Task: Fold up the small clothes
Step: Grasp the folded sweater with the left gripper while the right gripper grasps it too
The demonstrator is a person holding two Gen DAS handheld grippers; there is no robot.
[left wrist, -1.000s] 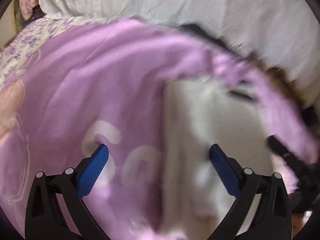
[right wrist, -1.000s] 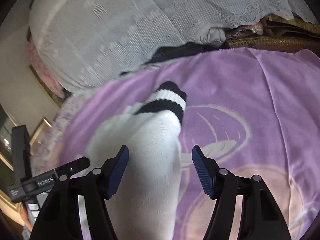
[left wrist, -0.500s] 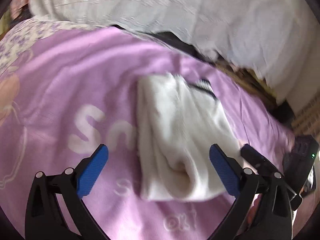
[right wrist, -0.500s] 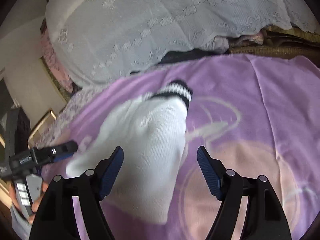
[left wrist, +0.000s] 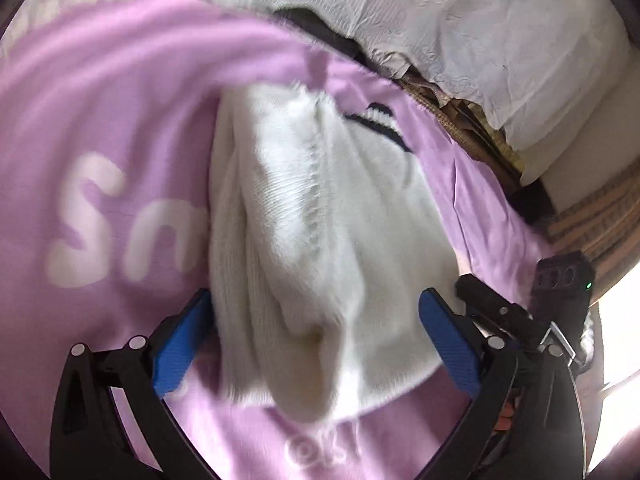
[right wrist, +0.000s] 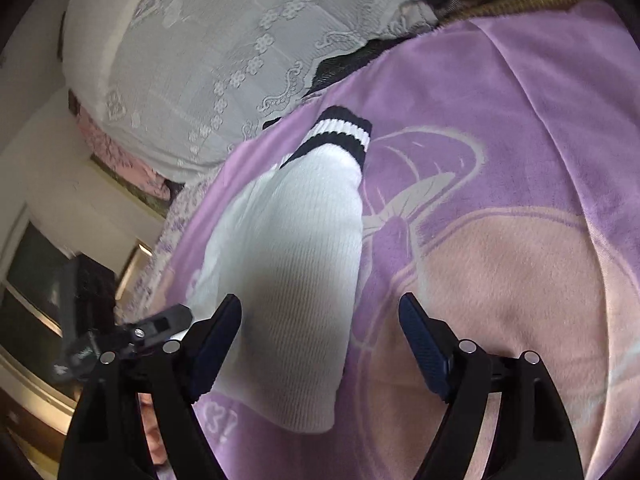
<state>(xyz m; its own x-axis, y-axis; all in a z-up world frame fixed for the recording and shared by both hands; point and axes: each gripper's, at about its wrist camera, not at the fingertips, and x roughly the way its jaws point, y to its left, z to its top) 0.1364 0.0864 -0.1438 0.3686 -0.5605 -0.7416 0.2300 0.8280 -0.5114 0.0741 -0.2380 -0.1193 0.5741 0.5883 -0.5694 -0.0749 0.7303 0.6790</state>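
A white sock (left wrist: 312,240) with a black-striped cuff (right wrist: 340,132) lies folded on a purple blanket (left wrist: 120,112). In the left wrist view my left gripper (left wrist: 316,340) is open, its blue pads (left wrist: 180,344) on either side of the sock's near end, just above it. In the right wrist view my right gripper (right wrist: 320,344) is open and empty over the sock's (right wrist: 288,272) near end; the left pad (right wrist: 216,344) overlaps the sock's edge. The other gripper shows at the side of each view (left wrist: 520,320) (right wrist: 120,332).
A white lace cover (right wrist: 240,40) lies over bedding behind the blanket (right wrist: 500,140). A woven brown surface (left wrist: 600,216) shows at the right in the left wrist view. A window or frame (right wrist: 36,288) is at the far left of the right wrist view.
Both grippers have pulled back from the sock, which now lies whole in view on the blanket. The left gripper then came closer over the sock's near end. Both stay open.
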